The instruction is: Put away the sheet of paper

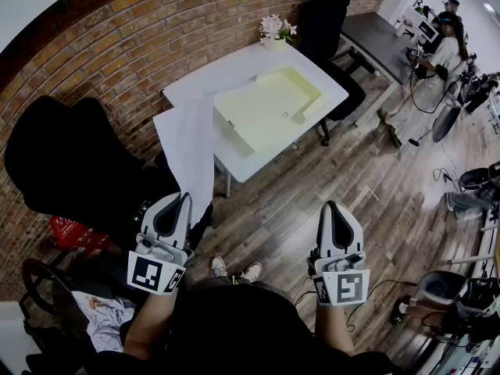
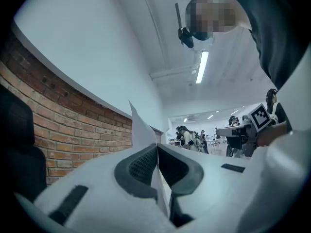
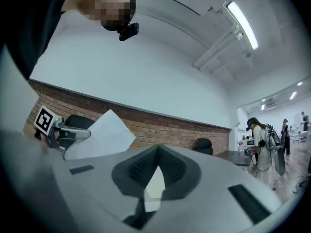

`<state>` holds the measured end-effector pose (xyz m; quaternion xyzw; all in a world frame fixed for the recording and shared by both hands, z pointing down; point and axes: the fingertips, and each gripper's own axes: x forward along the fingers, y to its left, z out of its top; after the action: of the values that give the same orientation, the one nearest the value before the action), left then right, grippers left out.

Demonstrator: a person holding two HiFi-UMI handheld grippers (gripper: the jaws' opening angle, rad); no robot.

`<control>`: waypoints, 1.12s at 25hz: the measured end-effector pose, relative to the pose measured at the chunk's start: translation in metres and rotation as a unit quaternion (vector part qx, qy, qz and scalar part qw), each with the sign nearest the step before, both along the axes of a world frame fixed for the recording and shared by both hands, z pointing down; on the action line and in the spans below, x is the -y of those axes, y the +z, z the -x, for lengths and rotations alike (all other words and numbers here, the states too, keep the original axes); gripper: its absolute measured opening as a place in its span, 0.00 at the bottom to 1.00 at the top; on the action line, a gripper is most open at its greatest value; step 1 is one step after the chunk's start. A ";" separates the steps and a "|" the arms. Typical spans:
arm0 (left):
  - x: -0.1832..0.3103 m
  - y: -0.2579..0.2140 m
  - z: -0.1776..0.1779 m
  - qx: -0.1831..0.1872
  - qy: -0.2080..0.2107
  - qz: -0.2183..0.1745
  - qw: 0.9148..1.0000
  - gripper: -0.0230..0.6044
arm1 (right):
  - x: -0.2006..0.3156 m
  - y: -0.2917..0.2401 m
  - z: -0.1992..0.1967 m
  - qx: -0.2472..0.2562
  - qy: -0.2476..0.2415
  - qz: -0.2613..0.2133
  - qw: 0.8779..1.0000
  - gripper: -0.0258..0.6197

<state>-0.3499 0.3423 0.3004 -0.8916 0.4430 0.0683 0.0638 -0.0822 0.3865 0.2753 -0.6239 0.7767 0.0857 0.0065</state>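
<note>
Head view steeply down, gripper views angled upward, all sharing brick wall (image 1: 156, 22)

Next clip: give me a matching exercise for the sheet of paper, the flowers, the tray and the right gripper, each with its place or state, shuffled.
Things:
1. sheet of paper
2. flowers
3. tray
4. right gripper

Place or state:
A. at the far edge of the table
B. shut, with nothing between the jaws
C. pinched in the left gripper
D. pale yellow, lying flat on the table

Pairs: 1-C, 2-A, 3-D, 4-B
</note>
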 end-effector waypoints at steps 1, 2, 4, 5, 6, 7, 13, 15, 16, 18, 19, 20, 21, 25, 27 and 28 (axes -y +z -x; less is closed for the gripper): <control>0.000 0.000 0.000 0.001 -0.001 0.000 1.000 0.08 | 0.001 0.000 -0.001 0.000 -0.001 0.000 1.000 0.06; 0.000 -0.001 -0.001 0.001 -0.002 0.000 1.000 0.08 | 0.001 -0.001 -0.002 -0.001 -0.001 -0.001 1.000 0.06; 0.001 -0.001 -0.002 0.001 -0.003 0.000 1.000 0.08 | 0.002 -0.001 -0.003 0.001 -0.003 -0.002 1.000 0.06; 0.001 -0.001 -0.003 0.000 -0.003 0.000 1.000 0.08 | 0.002 -0.002 -0.005 0.005 -0.004 -0.002 1.000 0.06; 0.001 0.000 -0.004 0.000 -0.003 0.001 1.000 0.08 | 0.002 -0.003 -0.006 0.013 -0.005 -0.002 1.000 0.06; 0.001 0.000 -0.006 0.000 -0.003 0.001 1.000 0.08 | 0.002 -0.004 -0.008 0.021 -0.007 -0.002 1.000 0.06; 0.000 -0.003 -0.030 0.003 -0.002 -0.004 1.000 0.08 | -0.001 0.001 -0.038 0.019 -0.002 0.005 1.000 0.06; 0.000 -0.003 -0.039 0.004 -0.002 -0.007 1.000 0.08 | -0.005 0.005 -0.049 0.019 -0.003 0.006 1.000 0.06; 0.001 -0.003 -0.043 0.004 -0.003 -0.008 1.000 0.08 | -0.005 0.006 -0.054 0.022 -0.003 0.004 1.000 0.06; 0.002 -0.001 -0.051 0.005 -0.003 -0.006 1.000 0.08 | -0.006 0.011 -0.063 0.027 -0.004 0.005 1.000 0.06; 0.003 0.001 -0.056 0.006 -0.002 -0.003 1.000 0.08 | -0.006 0.014 -0.067 0.028 -0.003 0.008 1.000 0.06; 0.005 0.003 -0.061 0.009 0.000 0.000 1.000 0.08 | -0.006 0.017 -0.072 0.029 -0.002 0.010 1.000 0.06; 0.007 0.005 -0.067 0.010 0.003 0.002 1.000 0.08 | -0.005 0.018 -0.077 0.031 0.000 0.012 0.999 0.06; 0.023 0.005 -0.090 0.011 0.014 0.004 1.000 0.08 | 0.006 0.022 -0.099 0.035 0.008 0.017 0.999 0.06; 0.037 0.005 -0.100 0.014 0.022 0.007 1.000 0.08 | 0.016 0.024 -0.105 0.037 0.011 0.024 0.999 0.06; 0.045 0.005 -0.104 0.015 0.026 0.009 0.999 0.08 | 0.021 0.024 -0.107 0.037 0.013 0.027 0.999 0.06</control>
<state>-0.2457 0.2970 0.3054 -0.9045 0.4188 0.0526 0.0602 0.0250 0.3651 0.2989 -0.6366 0.7699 0.0419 0.0175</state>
